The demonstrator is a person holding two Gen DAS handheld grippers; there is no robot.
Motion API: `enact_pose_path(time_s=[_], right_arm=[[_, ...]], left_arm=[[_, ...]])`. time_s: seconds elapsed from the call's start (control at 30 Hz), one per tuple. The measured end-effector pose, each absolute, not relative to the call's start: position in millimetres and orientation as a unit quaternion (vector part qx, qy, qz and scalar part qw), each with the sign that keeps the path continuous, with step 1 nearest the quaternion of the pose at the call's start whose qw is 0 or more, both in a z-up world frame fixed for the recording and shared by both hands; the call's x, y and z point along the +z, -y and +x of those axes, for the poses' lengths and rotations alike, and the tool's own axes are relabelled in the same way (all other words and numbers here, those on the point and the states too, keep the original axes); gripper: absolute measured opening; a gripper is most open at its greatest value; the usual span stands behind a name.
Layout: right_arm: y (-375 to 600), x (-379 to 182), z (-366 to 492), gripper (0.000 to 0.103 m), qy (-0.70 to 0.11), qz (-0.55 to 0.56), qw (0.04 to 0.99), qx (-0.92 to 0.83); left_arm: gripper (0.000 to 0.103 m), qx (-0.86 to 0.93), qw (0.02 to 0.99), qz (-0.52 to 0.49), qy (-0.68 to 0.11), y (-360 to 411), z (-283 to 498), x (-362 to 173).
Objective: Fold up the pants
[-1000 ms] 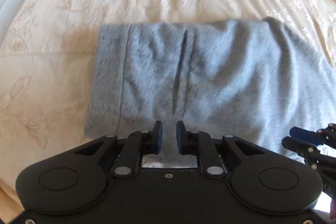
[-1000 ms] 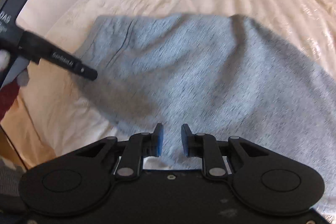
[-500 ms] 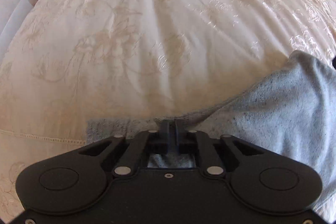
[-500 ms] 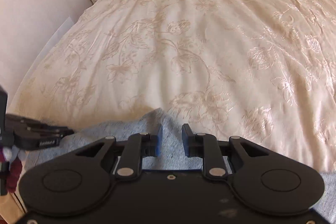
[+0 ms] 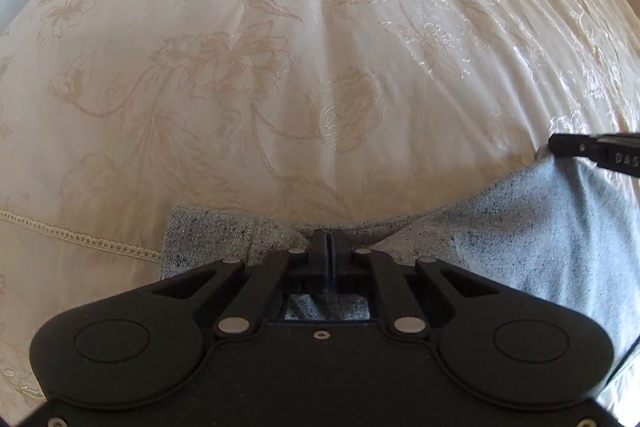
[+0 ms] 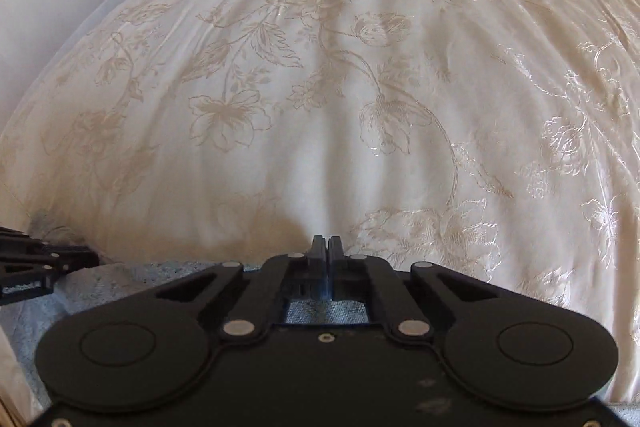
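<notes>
Left wrist view: left gripper [image 5: 329, 247] clamped on the pants [image 5: 540, 247] edge, lifting to fold.
Right gripper [image 6: 328, 247]: pinching pants too.
Bedspread [image 6: 320, 87]: ahead.

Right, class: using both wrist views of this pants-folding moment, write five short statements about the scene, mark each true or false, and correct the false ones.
1. The left gripper is shut on the grey pants. True.
2. The right gripper has its fingers spread wide apart. False: they are closed together, with grey fabric seen just behind them.
3. The pants lie on a plain blue sheet. False: they lie on a cream floral bedspread.
4. The right gripper shows at the right edge of the left wrist view. True.
5. The pants are red. False: they are speckled grey.
</notes>
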State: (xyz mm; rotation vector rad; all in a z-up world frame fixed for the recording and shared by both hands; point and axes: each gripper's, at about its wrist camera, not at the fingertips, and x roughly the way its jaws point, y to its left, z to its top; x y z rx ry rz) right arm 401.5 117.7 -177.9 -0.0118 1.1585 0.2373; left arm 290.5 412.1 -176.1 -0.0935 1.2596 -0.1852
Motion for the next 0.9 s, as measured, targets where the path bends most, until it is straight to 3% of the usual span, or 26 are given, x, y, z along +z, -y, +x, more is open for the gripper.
enact_pose_path(time_s=[0.17, 0.3, 0.43, 0.53, 0.77, 0.9], right_arm=[[-118.4, -169.2, 391.2, 0.003, -0.513, 0.001, 0.856, 0.067], [-121.1, -143.4, 357.7, 0.005, -0.488, 0.049, 0.864, 0.114], [-149.9, -145.8, 328.9, 0.006, -0.494, 0.054, 0.848, 0.181], [-178.7, -160.9, 324.8, 0.008, -0.51, 0.04, 0.833, 0.211], [-218.2, -191.2, 350.7, 0.006, -0.527, 0.016, 0.826, 0.197], [-198.2, -168.6, 332.5, 0.013, -0.505, 0.057, 0.84, 0.189]], left_arm=[[0.011, -0.01, 0.821, -0.148, -0.551, -452.7, 294.6, -143.0], [0.015, -0.002, 0.833, -0.119, -0.54, -459.3, 283.7, -128.6], [0.016, -0.042, 0.843, -0.081, -0.529, -440.9, 262.3, -122.3], [0.023, -0.063, 0.836, -0.051, -0.542, -424.6, 253.0, -134.0], [0.022, -0.024, 0.823, -0.096, -0.56, -436.3, 245.2, -144.2], [0.022, -0.046, 0.832, -0.074, -0.547, -420.6, 237.0, -129.4]])
